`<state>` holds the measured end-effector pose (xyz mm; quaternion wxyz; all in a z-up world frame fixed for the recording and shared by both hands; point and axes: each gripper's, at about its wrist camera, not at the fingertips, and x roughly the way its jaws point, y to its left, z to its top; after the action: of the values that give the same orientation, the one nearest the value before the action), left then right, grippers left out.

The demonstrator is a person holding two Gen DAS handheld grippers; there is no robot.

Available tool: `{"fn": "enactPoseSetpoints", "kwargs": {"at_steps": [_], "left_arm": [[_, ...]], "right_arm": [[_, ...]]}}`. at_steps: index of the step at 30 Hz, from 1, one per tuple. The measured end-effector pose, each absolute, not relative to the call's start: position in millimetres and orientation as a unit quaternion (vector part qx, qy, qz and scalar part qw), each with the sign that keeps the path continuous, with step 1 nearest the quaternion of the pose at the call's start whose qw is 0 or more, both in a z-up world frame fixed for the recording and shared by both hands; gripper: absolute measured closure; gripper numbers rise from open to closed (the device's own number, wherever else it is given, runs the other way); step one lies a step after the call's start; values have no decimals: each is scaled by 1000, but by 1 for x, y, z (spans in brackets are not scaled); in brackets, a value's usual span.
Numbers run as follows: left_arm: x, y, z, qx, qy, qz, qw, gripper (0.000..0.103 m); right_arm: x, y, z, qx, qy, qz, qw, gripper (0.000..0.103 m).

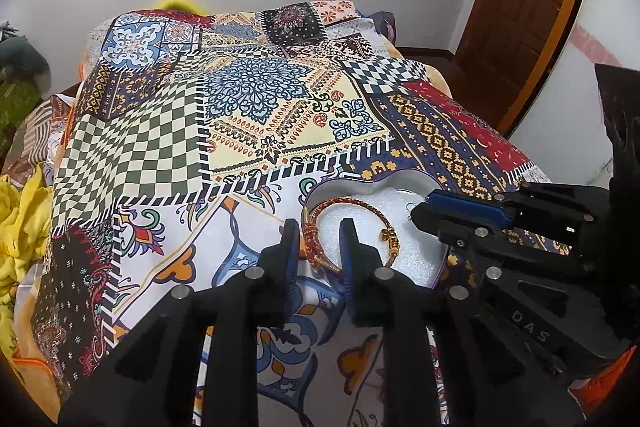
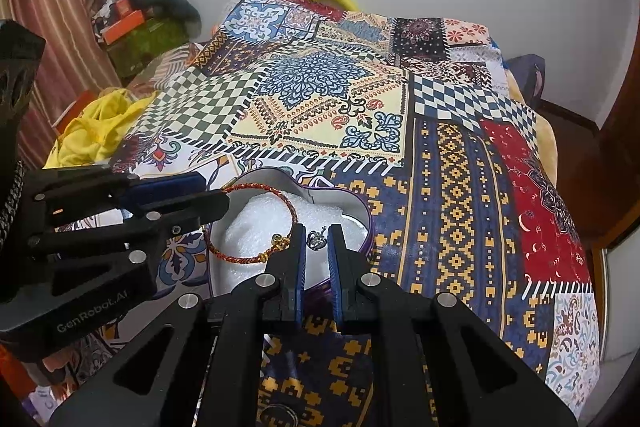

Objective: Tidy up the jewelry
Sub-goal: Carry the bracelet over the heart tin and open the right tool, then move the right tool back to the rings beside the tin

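Note:
A heart-shaped tin [image 1: 362, 187] [image 2: 362, 217] lined with white foam lies on a patchwork bedspread. A red and gold cord bracelet [image 1: 352, 202] [image 2: 294, 213] rests partly in the tin, over its left rim. My left gripper [image 1: 318, 227] is open, its fingertips on either side of the bracelet's left end. My right gripper [image 2: 317, 233] has its jaws a little apart around a small silver charm [image 2: 316, 241] on the foam; it also shows in the left wrist view [image 1: 424, 213].
The patchwork bedspread [image 1: 260, 115] [image 2: 460, 187] covers the bed. Yellow cloth [image 2: 96, 131] lies at the left. Boxes and clutter [image 2: 136, 27] stand in the far left corner. A wooden door [image 1: 516, 7] is at the right.

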<state>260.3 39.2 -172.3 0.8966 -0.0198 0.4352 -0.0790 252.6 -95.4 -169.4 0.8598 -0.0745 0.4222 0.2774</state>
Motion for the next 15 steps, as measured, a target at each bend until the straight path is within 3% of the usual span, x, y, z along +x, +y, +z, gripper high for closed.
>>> {"fn": "enactPoseSetpoints", "kwargs": {"at_steps": [3,6,11,15], "left_arm": [[256,42,-167,-23,429,-78,899,78],[250,45,-160,-24,417,-70,906,64],[240,54,-147,-31,406,-57,912,63],[230,59,-138,-34,400,-51,914,63]], "right_arm": [[251,-96,-168,-76,423,276,860,92],[248,-97,-164,-80,420,273,862,88],[241,-100,-153,-80,410,270,867,84],[232,-104,-142,-83,398,263,875,68]]}}
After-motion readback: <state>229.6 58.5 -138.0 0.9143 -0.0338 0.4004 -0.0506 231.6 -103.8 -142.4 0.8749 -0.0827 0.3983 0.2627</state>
